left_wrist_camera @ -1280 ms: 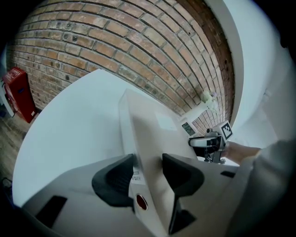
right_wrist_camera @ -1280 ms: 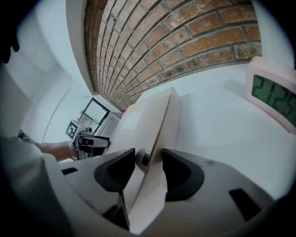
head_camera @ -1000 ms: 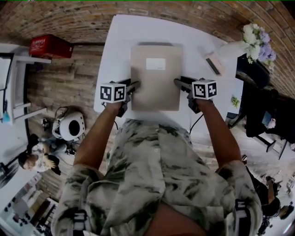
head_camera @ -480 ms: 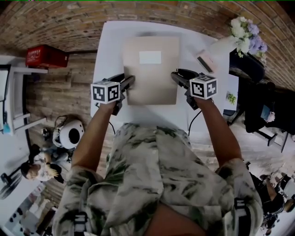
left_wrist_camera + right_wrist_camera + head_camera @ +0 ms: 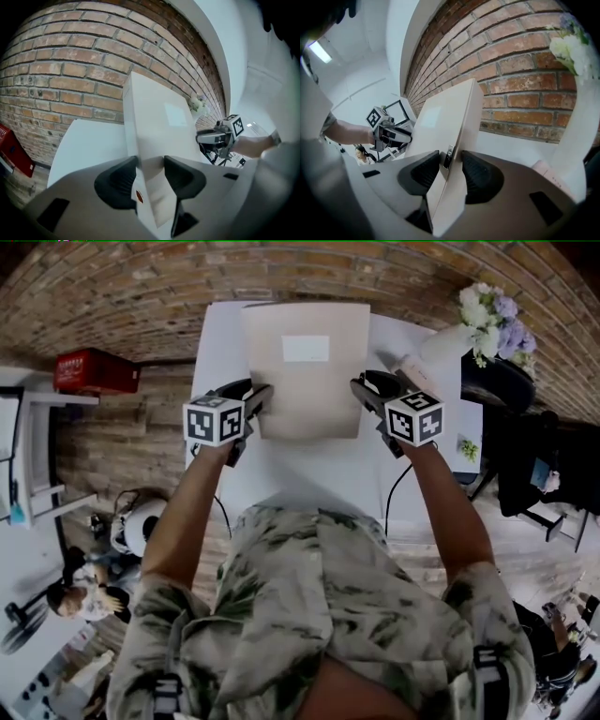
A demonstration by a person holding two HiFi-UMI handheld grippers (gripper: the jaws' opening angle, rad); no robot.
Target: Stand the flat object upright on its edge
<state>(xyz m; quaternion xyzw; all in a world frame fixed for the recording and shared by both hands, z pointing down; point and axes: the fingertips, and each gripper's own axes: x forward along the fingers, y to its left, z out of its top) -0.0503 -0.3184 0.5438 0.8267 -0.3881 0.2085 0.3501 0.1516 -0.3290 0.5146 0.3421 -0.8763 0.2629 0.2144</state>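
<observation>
Left gripper [image 5: 258, 399] clamps flat box [image 5: 305, 381] at 9 o'clock edge. My right gripper [image 5: 361, 390] at 3 o'clock edge, jaws closing on it. Opposed side grips let me pivot it upright evenly.

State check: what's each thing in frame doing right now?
flat box: tilted up, far edge raised, not upright yet.
left tongs: shut on the box's left edge.
right tongs: closing, the box's right edge between the pads.
flowers: upright at the table's right side, untouched.
</observation>
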